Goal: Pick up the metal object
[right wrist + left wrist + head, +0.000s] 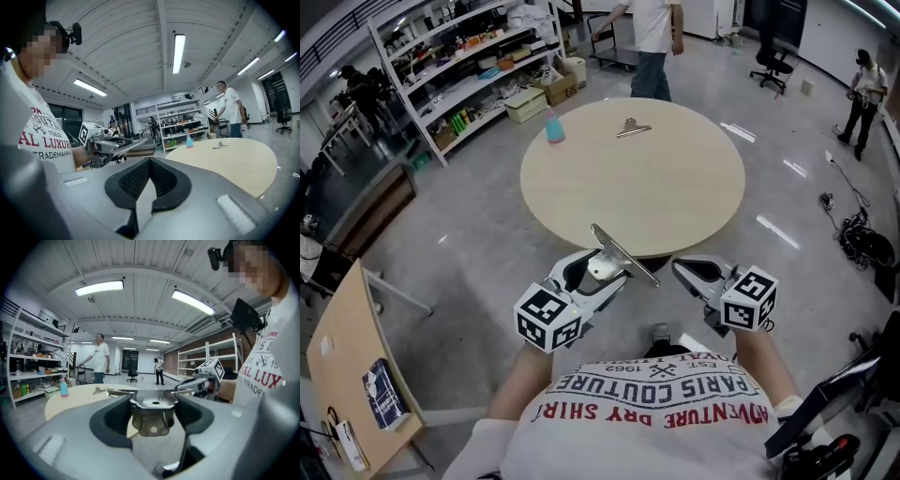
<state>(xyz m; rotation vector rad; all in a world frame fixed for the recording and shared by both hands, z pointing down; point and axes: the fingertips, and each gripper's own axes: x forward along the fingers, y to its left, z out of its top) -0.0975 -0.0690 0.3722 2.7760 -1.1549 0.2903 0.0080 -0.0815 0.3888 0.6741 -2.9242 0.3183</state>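
A round beige worktop [675, 187] stands on a glossy grey floor [469, 253]. White shelves [459, 66] line one wall, strip lights [99, 287] run overhead, and a dark office chair [773, 61], possibly wheeled, stands beyond.

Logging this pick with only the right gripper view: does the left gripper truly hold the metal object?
Observer: Yes. The left gripper view shows the metal object clamped between the left gripper's fingers, with a pad against each side.
Operator: Where does my right gripper sit?
Observer: In the head view, the right gripper is beside the left one, in front of the person, by the table's near edge.
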